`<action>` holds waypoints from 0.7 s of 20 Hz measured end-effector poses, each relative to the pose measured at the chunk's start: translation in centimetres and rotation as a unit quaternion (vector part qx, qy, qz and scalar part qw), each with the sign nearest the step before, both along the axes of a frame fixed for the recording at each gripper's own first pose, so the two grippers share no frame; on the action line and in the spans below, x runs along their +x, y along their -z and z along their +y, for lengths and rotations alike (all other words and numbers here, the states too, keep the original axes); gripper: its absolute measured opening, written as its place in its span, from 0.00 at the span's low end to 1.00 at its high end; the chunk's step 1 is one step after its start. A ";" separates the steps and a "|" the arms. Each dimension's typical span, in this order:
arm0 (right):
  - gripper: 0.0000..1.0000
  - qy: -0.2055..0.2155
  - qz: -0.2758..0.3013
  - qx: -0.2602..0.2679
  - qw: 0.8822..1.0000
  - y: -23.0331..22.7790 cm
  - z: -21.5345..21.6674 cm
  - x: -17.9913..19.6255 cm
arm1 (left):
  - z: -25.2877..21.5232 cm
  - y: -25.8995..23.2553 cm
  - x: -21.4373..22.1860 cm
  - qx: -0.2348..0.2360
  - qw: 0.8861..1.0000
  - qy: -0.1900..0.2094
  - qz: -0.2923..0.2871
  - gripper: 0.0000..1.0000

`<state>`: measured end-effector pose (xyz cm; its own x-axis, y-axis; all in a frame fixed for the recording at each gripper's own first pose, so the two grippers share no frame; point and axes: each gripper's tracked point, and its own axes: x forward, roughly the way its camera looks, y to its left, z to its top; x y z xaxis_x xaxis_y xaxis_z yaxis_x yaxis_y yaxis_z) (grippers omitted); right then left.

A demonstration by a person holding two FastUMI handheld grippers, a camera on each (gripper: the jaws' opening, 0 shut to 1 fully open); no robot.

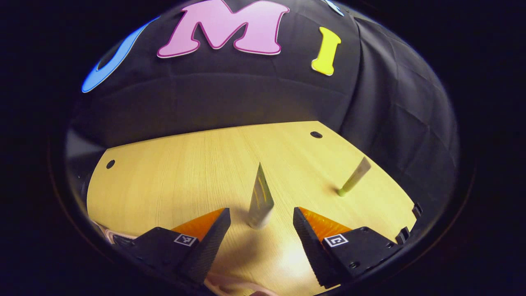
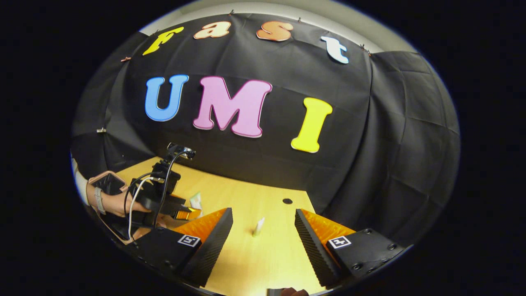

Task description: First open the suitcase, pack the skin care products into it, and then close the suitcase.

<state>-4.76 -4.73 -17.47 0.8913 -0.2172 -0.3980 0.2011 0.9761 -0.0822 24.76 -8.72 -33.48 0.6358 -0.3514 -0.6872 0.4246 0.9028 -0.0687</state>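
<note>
The right gripper (image 2: 263, 224) hangs spread above the table (image 2: 267, 255), a small tube (image 2: 258, 226) standing between its fingers (image 2: 213, 242).

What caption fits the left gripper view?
Open tongs line up on a standing tube, another tube behind on the wooden table.

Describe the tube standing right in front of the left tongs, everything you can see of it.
The near tube is a squeeze tube, apparently soft plastic, with a pale silvery-green sheen. It stands upright on its round whitish cap on the wooden table, its body narrowing to a flat crimped edge at the top. It sits just ahead of the open left tongs, roughly centred on the gap between their fingers, and neither finger touches it. Only the table touches it. A second, greener tube stands apart, farther right. Any print is too blurred to tell.
</note>
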 end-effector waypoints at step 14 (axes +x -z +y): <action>0.96 -0.081 0.157 0.152 0.972 22.7 -2.2 7.4 | -2.9 1.1 -1.8 0.030 0.999 -0.024 0.032 0.37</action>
<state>2.60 -6.91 -40.20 0.7278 0.0859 -0.6804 0.0541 0.9819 0.1817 22.94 -11.59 -34.53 0.6051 -0.2775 -0.7462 0.3766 0.9256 -0.0389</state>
